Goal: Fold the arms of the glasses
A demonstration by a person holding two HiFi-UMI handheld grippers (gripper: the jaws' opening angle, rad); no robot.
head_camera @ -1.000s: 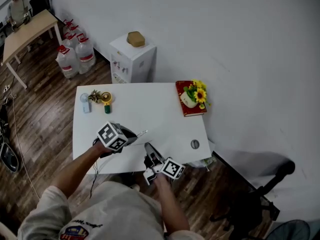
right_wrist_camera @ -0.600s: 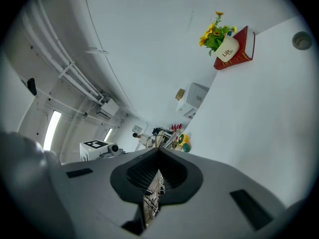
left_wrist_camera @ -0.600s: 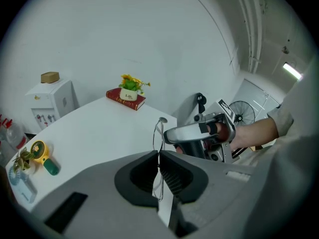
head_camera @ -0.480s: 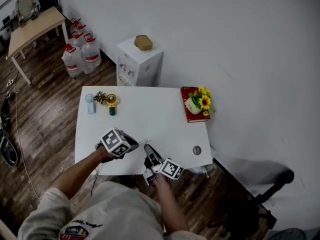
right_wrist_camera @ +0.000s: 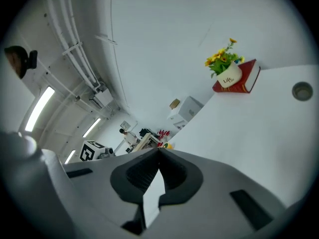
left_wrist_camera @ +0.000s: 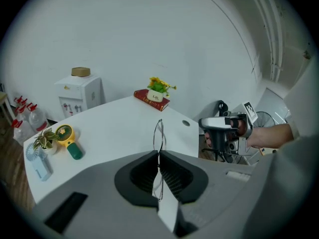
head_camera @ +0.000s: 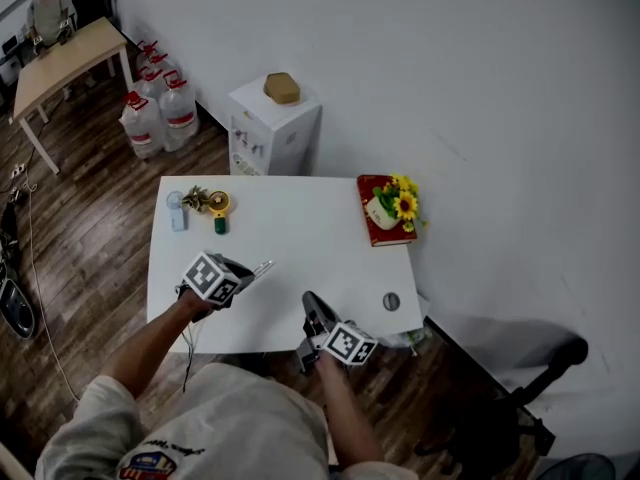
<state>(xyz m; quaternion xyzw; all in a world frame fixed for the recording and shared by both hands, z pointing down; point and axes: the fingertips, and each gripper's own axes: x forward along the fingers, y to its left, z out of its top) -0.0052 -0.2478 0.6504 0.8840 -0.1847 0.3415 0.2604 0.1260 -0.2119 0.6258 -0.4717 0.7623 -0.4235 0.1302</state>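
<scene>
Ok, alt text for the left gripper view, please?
The left gripper is shut on thin wire-framed glasses, seen edge-on above a white table. The right gripper is off to the right; a yellow fan lies at the left.

A plain white wall (head_camera: pixel 480 88) is running behind a white table (head_camera: pixel 290 233), and dark plank floor (head_camera: pixel 90 218) is stretching out to the left of it. A small white cabinet (head_camera: pixel 275 133) is standing against the wall just behind the table with a brown lump (head_camera: pixel 282 89) sitting on top, water jugs (head_camera: pixel 160 113) are clustering beside it, and farther left a wooden desk (head_camera: pixel 60 63) is standing with a person (head_camera: pixel 45 8) at its far end. A black chair (head_camera: pixel 520 388) is standing at the lower right, and strip lights (right_wrist_camera: pixel 41 106) are glowing on the ceiling beside white pipes (right_wrist_camera: pixel 75 49)
</scene>
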